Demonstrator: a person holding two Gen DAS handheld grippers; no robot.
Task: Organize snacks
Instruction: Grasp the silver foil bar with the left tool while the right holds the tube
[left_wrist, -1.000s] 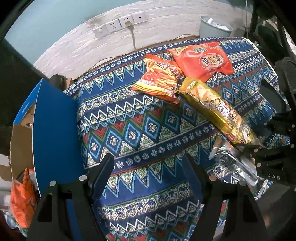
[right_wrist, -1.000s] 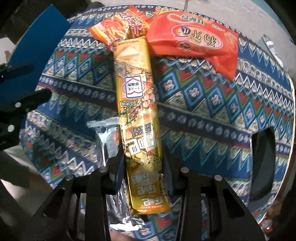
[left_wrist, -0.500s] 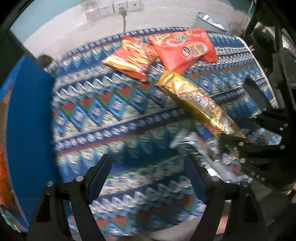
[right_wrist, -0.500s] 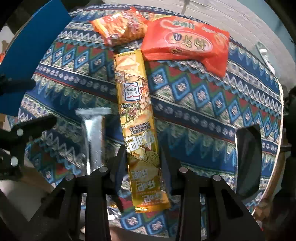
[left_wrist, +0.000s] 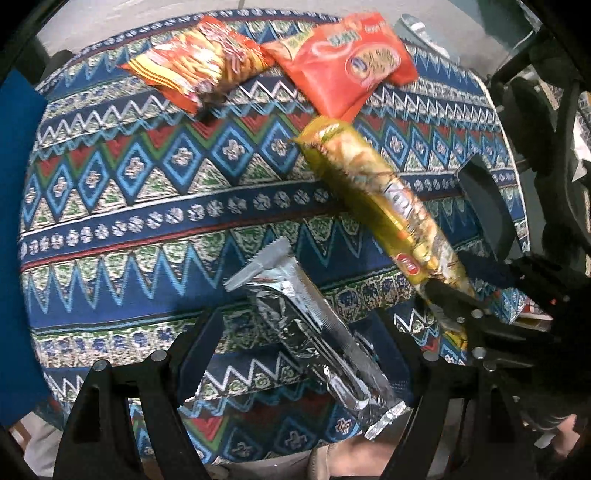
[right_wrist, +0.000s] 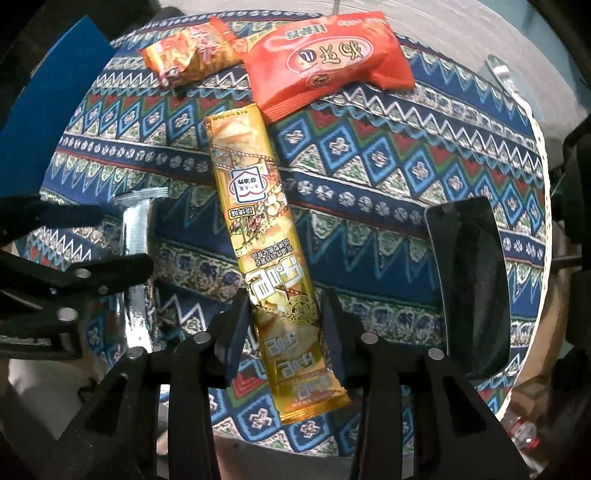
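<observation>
Straddling the long gold foil snack tube (right_wrist: 271, 254) at lower centre, your right gripper (right_wrist: 284, 334) is easing its narrow jaws apart, while your left gripper (left_wrist: 295, 354) spreads wide around the crinkled silver foil packet (left_wrist: 314, 325), apparently to take it next.

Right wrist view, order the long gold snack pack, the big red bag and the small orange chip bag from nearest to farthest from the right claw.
1. Long gold snack pack, between the right claw fingers, which are opening.
2. Big red bag, beyond the gold pack's far end, slightly right.
3. Small orange chip bag, far left; close to the red bag's range, so this ranking is loose.
</observation>
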